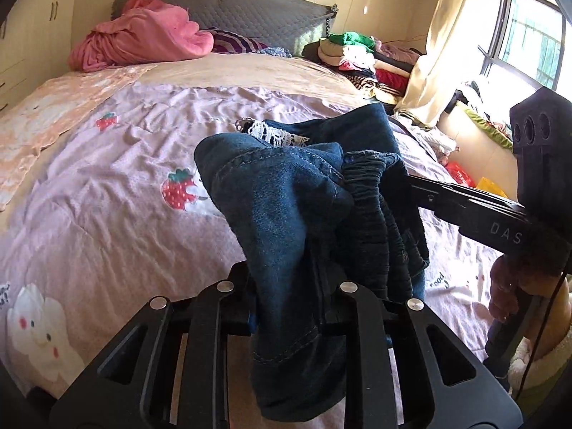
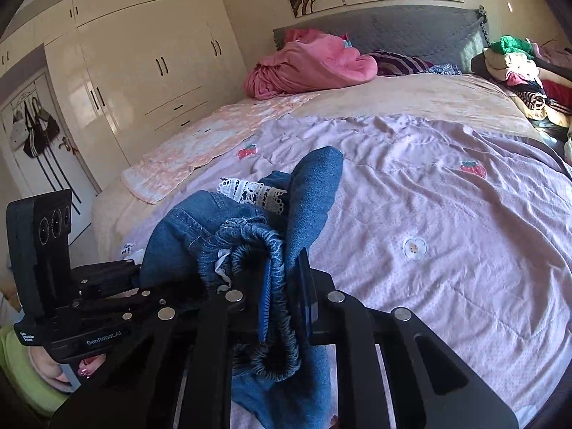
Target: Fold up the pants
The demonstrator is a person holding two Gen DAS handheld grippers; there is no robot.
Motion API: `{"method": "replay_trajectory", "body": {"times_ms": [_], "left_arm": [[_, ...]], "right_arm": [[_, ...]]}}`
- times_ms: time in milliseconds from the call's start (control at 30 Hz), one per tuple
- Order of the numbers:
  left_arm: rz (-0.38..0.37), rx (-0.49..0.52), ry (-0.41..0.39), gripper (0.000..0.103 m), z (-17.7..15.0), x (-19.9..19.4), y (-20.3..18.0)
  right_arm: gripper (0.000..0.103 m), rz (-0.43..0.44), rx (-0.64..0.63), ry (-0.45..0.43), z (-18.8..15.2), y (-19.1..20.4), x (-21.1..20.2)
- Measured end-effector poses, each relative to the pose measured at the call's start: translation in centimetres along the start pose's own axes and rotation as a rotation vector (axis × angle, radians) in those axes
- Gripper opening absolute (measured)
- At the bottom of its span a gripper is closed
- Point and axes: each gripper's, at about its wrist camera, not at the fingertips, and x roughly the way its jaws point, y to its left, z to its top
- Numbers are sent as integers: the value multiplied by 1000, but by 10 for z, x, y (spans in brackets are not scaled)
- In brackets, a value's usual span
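Note:
Blue denim pants [image 1: 286, 193] with white lace trim [image 1: 275, 134] and an elastic waistband hang bunched above the bed. My left gripper [image 1: 286, 307] is shut on a fold of the denim. My right gripper [image 2: 282, 296] is shut on the gathered waistband [image 2: 271, 250] of the pants [image 2: 200, 228]. The two grippers are close together; the right one shows in the left wrist view [image 1: 404, 182], the left one in the right wrist view [image 2: 143, 282]. Their fingertips are mostly hidden by cloth.
A bed with a lilac strawberry-print cover [image 1: 107, 186] lies under the pants [image 2: 429, 214]. A pink blanket [image 1: 143, 35] lies at the headboard. A heap of clothes [image 1: 364, 60] lies at the bed's right side. A wardrobe [image 2: 143, 53] stands left; a window [image 1: 529, 43] right.

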Motion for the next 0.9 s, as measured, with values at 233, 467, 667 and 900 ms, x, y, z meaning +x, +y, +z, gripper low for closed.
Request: {"method": "replay_trajectory", "body": {"times_ms": [233,467,667,900], "left_arm": [[19,-36,-9,14,29,33,20],[29,-65,15,14,34,63,37],[36,-79,52,16,23,80,50],[49,-91,74,28,15,90,59]], "right_arm": [[12,-37,25,19,24,-22,39],[12,-63,50,49,28,-47,73],[12,-82,101,106,14,-74,94],[12,-112,169,165,-7,-99,111]]}}
